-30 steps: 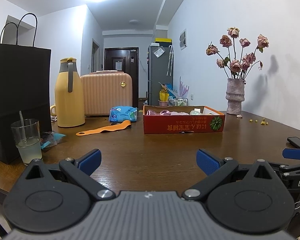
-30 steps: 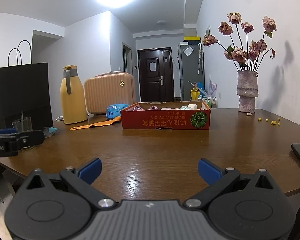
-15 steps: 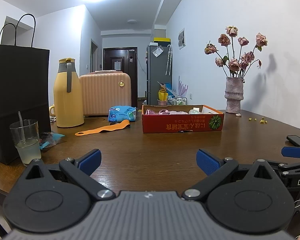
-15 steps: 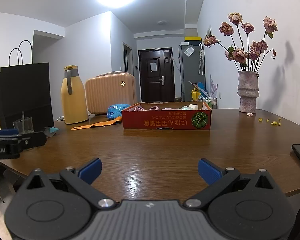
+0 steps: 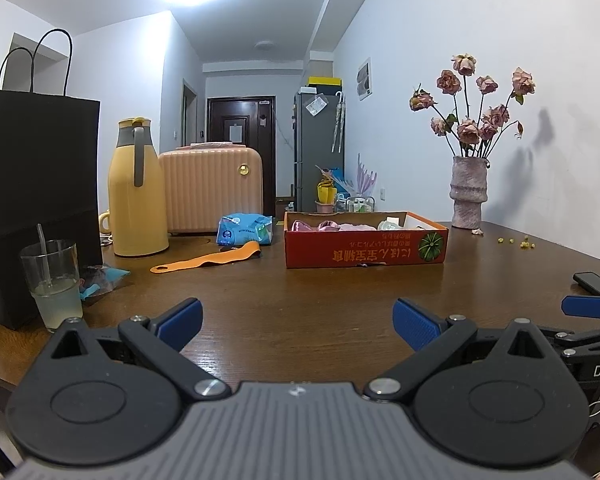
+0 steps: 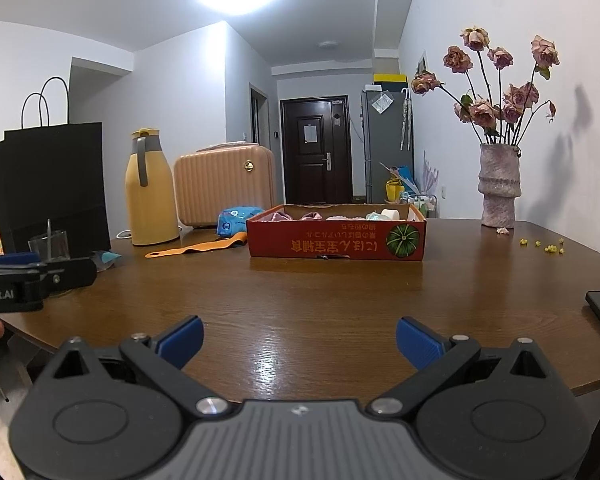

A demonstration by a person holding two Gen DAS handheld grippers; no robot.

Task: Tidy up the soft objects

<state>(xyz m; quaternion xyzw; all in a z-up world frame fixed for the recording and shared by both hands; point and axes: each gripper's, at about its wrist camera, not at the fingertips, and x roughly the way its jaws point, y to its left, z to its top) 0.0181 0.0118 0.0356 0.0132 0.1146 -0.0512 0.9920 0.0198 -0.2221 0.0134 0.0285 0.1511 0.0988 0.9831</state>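
Little has moved since the earlier frames: both views sit almost unchanged, the red cardboard box only drifting slightly in frame. At the bottom of each view, the left gripper (image 5: 296,320) and right gripper (image 6: 298,340) hover over the brown wooden desk (image 6: 320,300) with blue-padded fingers (image 5: 180,318) spread, holding nothing. Mid-frame, the red cardboard box (image 5: 366,246) already holds pink soft items (image 5: 328,225). Left of it, an orange fabric strip (image 5: 208,258) and a blue soft packet (image 5: 244,229) lie outside, seemingly still to sort.
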